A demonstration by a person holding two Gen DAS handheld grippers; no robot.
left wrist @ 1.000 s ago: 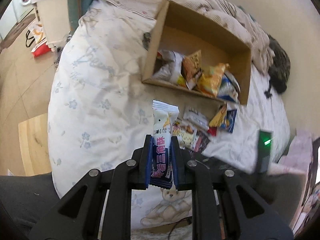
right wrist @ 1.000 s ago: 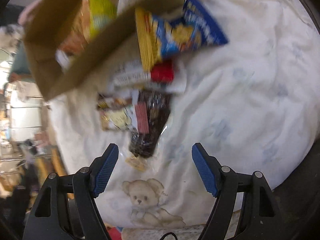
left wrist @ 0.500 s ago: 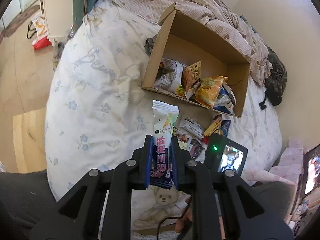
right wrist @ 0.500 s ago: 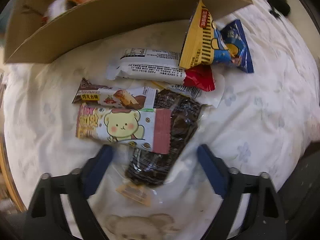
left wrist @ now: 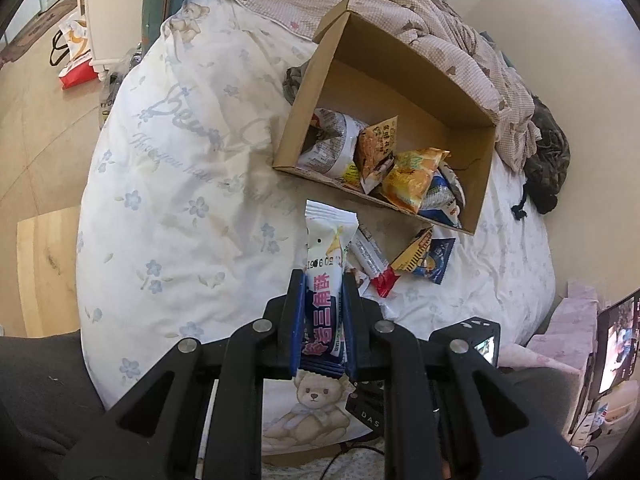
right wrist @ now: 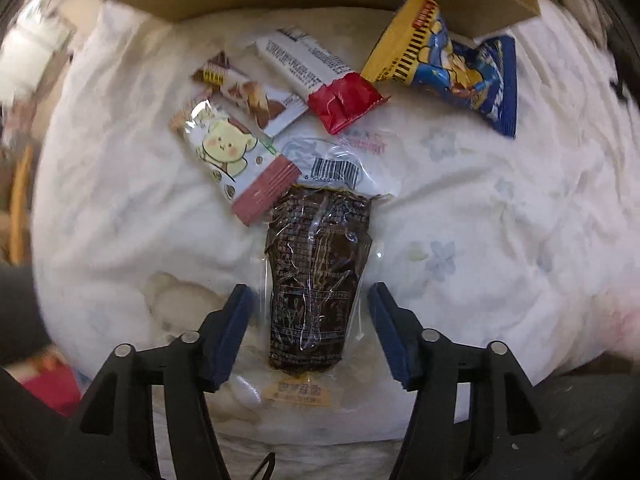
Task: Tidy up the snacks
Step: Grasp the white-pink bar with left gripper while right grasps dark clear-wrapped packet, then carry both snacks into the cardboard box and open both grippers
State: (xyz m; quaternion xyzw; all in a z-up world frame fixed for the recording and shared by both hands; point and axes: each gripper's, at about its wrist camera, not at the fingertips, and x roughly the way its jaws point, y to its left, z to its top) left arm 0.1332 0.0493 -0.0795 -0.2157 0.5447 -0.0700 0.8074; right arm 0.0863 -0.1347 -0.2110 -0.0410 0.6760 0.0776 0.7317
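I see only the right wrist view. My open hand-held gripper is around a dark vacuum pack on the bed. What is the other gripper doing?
Observer: The left hand-held gripper is shut on a white snack bar, held above the bedcover.
Operator: My view cuts off the cardboard box. Is anything inside?
Observer: Yes, the cardboard box holds several packets, among them an orange bag.
Operator: Is it full?
Observer: No, its far half shows bare cardboard.
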